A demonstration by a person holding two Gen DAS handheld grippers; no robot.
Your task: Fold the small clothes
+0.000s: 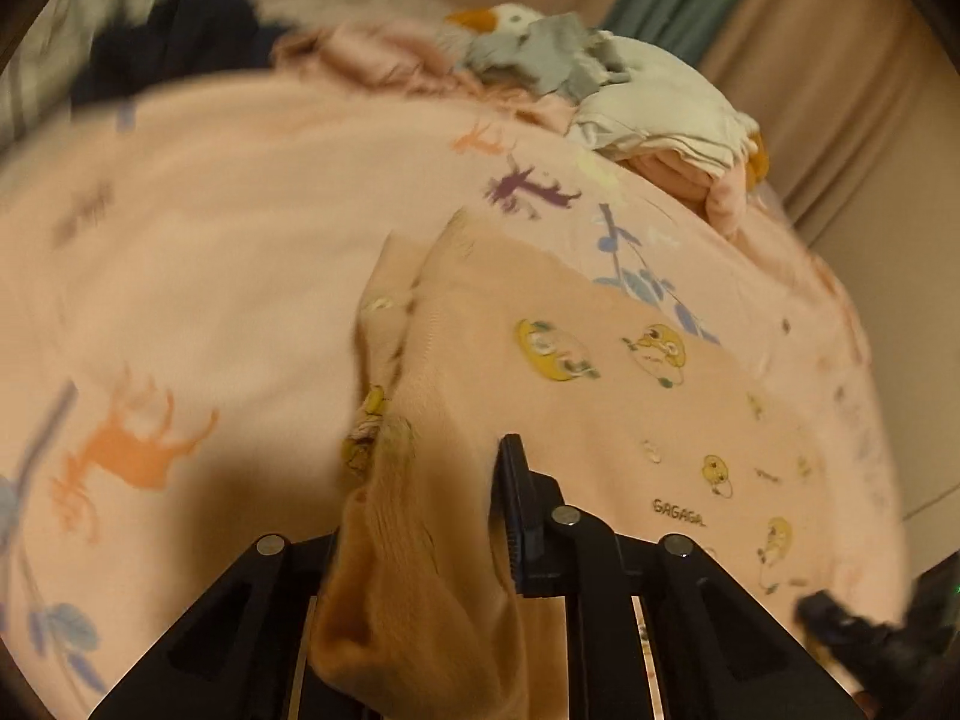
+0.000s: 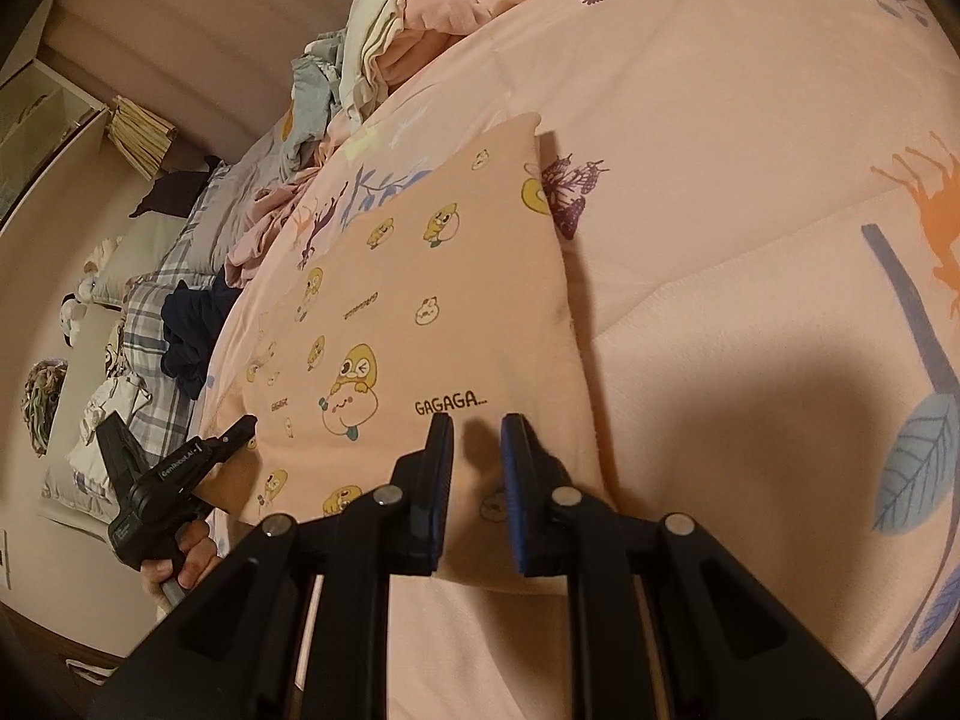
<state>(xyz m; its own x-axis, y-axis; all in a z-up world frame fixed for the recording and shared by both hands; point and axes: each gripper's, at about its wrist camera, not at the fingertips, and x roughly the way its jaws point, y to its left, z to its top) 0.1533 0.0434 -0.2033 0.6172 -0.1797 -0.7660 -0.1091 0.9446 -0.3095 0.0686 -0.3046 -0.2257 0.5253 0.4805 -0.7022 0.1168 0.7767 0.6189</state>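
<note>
A pink quilt (image 2: 720,120) printed with deer and leaves covers the bed, filling both views. At eleven o'clock in the right wrist view a heap of unfolded clothes (image 2: 372,48) lies by the beige wall; a plaid sheet (image 2: 156,312) runs along nine o'clock. The small peach garment (image 2: 408,300), printed with yellow chicks, lies flat at centre. The left gripper (image 1: 456,516) is clamped on a bunched edge of it; cloth hides the left finger, and motion blurs that view. The right gripper (image 2: 477,426) hovers at six o'clock, jaws slightly apart, nothing between; contact with the cloth is unclear.
</note>
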